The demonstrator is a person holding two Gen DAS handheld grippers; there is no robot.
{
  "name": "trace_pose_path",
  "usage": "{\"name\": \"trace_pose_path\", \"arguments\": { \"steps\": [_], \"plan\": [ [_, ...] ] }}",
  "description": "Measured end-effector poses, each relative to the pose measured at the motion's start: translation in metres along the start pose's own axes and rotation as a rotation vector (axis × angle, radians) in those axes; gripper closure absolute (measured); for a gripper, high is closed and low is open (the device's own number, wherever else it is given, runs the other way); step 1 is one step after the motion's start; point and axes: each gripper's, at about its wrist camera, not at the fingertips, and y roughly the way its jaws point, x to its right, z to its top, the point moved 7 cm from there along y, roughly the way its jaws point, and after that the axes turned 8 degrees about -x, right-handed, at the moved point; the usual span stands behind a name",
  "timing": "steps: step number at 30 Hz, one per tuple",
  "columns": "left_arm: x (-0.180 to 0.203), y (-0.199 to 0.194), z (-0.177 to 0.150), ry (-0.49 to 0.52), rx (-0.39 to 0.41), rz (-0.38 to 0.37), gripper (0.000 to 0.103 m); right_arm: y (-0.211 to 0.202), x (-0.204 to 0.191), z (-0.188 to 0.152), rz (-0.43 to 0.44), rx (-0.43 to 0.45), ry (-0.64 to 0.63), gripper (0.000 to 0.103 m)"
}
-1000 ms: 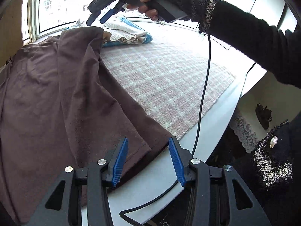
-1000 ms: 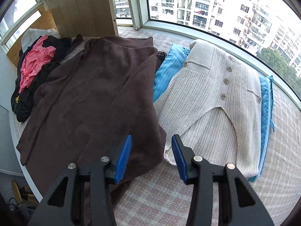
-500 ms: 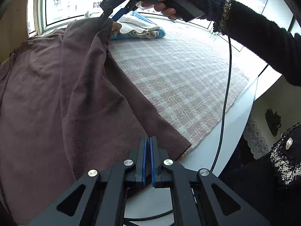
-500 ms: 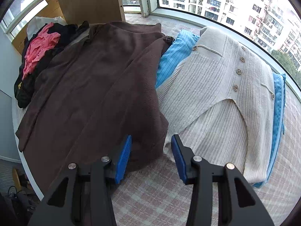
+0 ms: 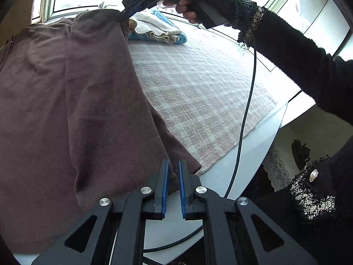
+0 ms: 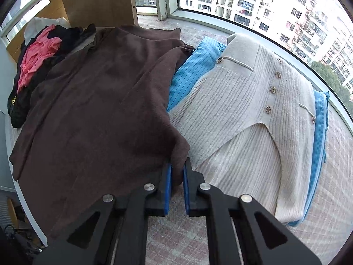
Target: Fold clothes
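A brown garment (image 5: 77,110) lies spread over the left part of the table, one long fold running down its middle. My left gripper (image 5: 173,165) is shut on its near hem corner at the table's front edge, a strip of fabric showing between the blue pads. My right gripper (image 6: 176,165) is shut on the far corner of the brown garment (image 6: 106,110), which bunches up at the fingertips. In the left wrist view that right gripper (image 5: 130,11) hangs at the top, held by a gloved hand (image 5: 211,6), with the cloth pulled up to it.
A folded cream knit cardigan (image 6: 242,132) with round buttons rests on a blue striped garment (image 6: 189,70) just right of the brown one. A pink-and-black clothes pile (image 6: 39,55) sits far left. A plaid cloth (image 5: 198,88) covers the table; a black cable (image 5: 247,110) hangs past its white edge (image 5: 242,154).
Both grippers were open a second ago. The left closed on the near hem first, then the right moved down and closed on the far corner, lifting it slightly.
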Motion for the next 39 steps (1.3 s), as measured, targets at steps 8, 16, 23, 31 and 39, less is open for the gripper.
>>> {"name": "trace_pose_path", "arguments": {
  "steps": [8, 16, 23, 31, 39],
  "plan": [
    [0.03, 0.021, 0.001, 0.16, -0.043, 0.124, 0.063, -0.006, -0.002, -0.004, -0.012, -0.009, -0.019, 0.07],
    [0.02, 0.021, 0.003, 0.102, -0.014, 0.08, 0.1, -0.008, -0.001, -0.01, -0.011, -0.025, -0.018, 0.069],
    [0.002, -0.018, 0.001, -0.023, 0.1, -0.011, 0.1, -0.022, -0.012, -0.005, 0.054, -0.006, 0.014, 0.095],
    [-0.04, -0.06, -0.014, -0.205, 0.24, -0.085, 0.1, -0.059, -0.051, 0.025, 0.195, 0.041, 0.061, 0.096],
    [-0.095, -0.077, -0.051, -0.373, 0.294, -0.045, 0.1, -0.03, -0.142, 0.091, 0.152, -0.001, -0.053, 0.096]
  ]
}}
